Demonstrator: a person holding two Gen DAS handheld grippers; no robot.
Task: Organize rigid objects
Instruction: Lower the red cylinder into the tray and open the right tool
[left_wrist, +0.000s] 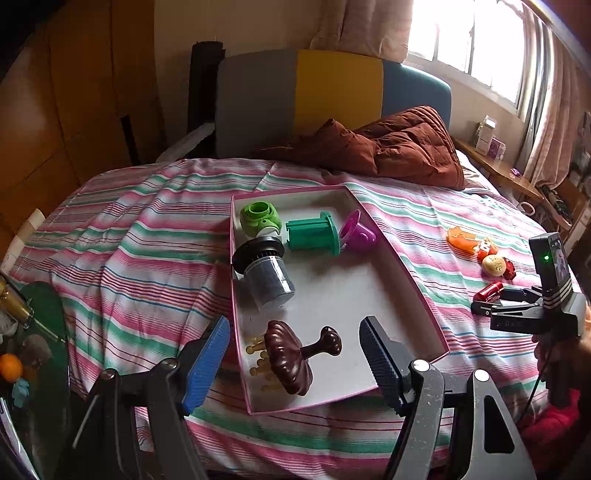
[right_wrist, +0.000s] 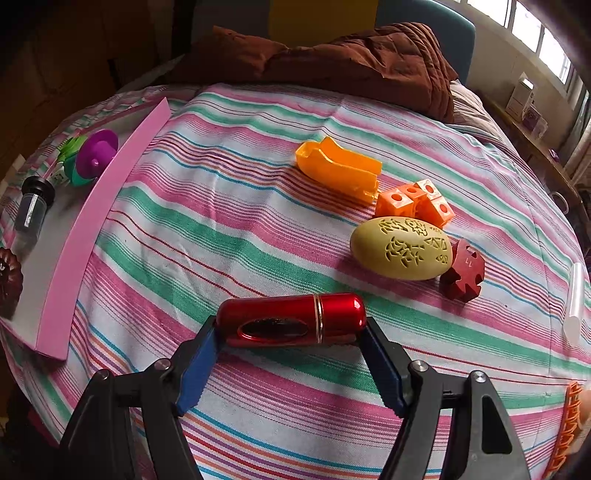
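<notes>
My left gripper (left_wrist: 291, 354) hangs open over the near end of the pink-rimmed white tray (left_wrist: 424, 306), with nothing pressed between its blue pads. Below it in the tray lies a brown mushroom-shaped piece (left_wrist: 291, 354) on several small yellow pegs (left_wrist: 258, 354). Farther back in the tray are a black-capped jar (left_wrist: 266, 273), a light green part (left_wrist: 258, 218), a green spool (left_wrist: 314, 232) and a purple piece (left_wrist: 356, 232). My right gripper (right_wrist: 291, 328) is shut lengthwise on a red metal capsule (right_wrist: 291, 317), one fingertip against each end, low over the striped bedspread.
Right of the tray on the bed lie an orange scoop-shaped piece (right_wrist: 340, 170), orange cubes (right_wrist: 413, 199), a yellow carved egg (right_wrist: 400, 247) and a dark red cross-shaped block (right_wrist: 461, 275). A brown quilt (left_wrist: 388, 147) is bunched at the headboard. A clear tube (right_wrist: 574, 302) lies far right.
</notes>
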